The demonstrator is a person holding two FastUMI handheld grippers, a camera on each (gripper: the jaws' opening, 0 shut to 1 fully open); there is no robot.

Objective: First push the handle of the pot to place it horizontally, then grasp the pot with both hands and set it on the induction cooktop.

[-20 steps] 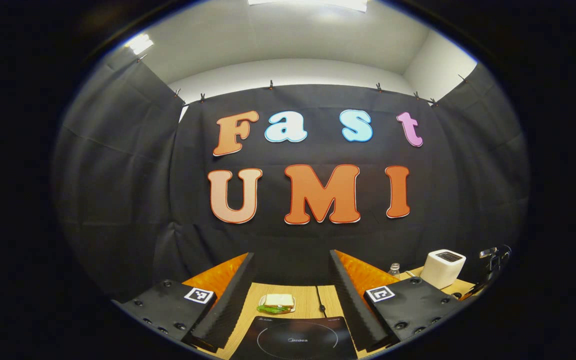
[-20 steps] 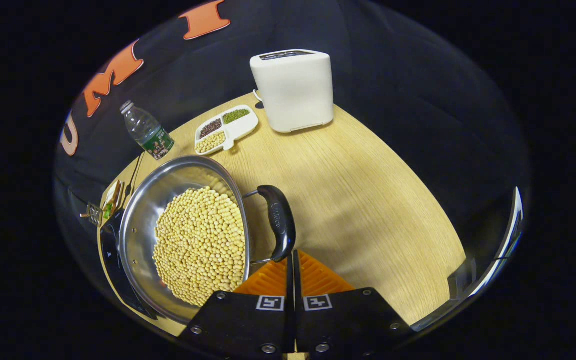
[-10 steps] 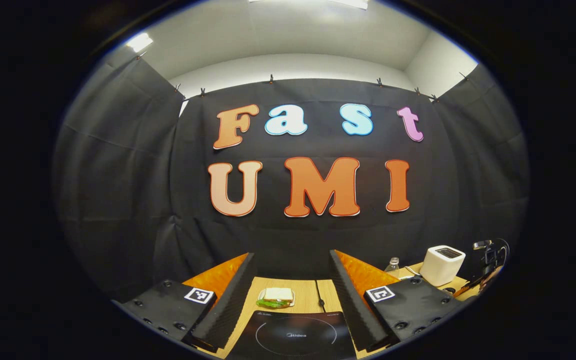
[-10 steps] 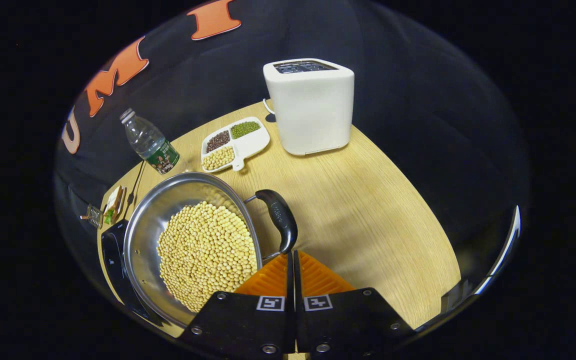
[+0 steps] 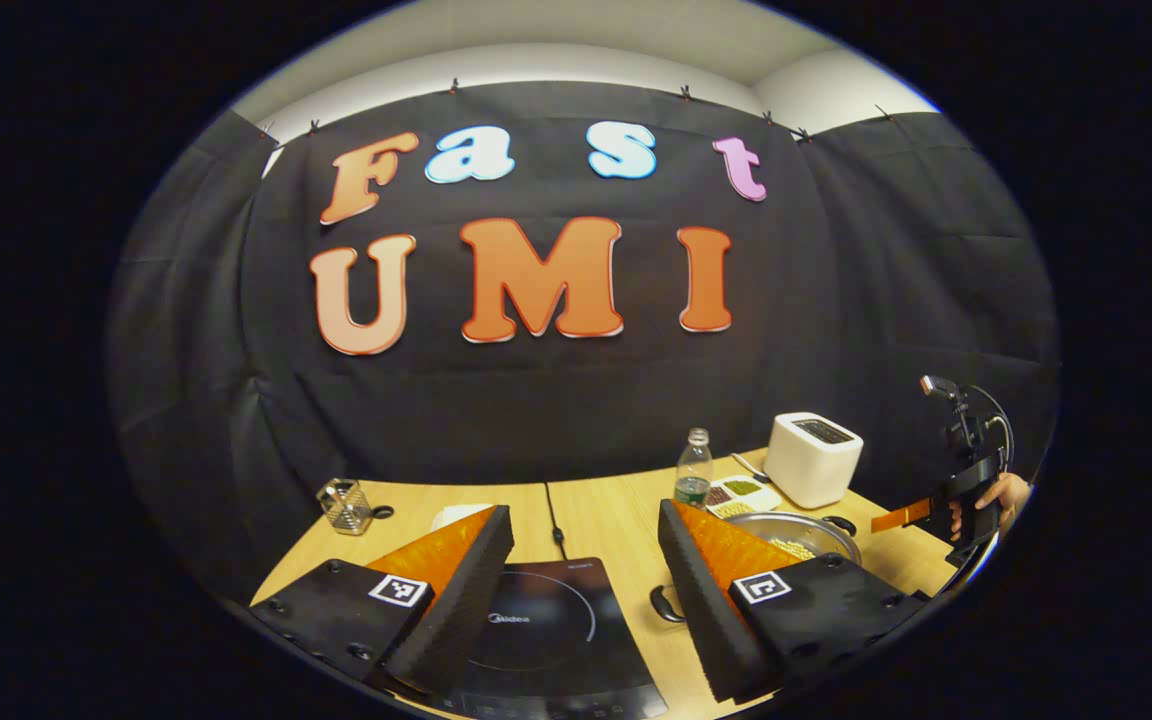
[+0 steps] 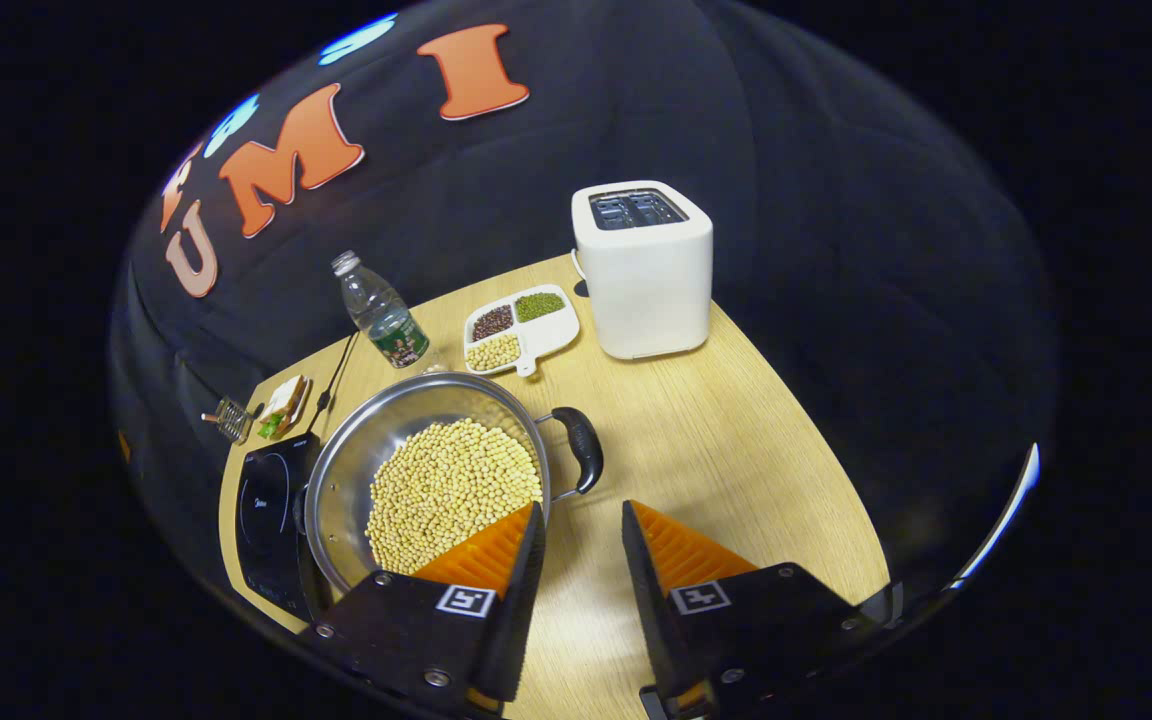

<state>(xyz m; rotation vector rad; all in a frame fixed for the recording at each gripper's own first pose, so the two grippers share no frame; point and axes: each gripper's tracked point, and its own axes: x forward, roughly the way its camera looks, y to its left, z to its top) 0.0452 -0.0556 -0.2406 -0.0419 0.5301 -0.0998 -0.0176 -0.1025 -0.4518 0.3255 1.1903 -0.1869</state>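
Right gripper fingers spread, hovering just short of the pot's black handle. Pot (full of soybeans) sits on the table beside the induction cooktop. Left gripper fingers spread above the cooktop.

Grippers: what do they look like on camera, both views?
Each gripper, left and right, has two wedge-shaped fingers with ribbed inner faces, set on flat black plates with round screws. Each plate carries a square black-and-white marker. In the left gripper view the right gripper shows farther off, in a hand, with a small camera mount and looping cable above it.
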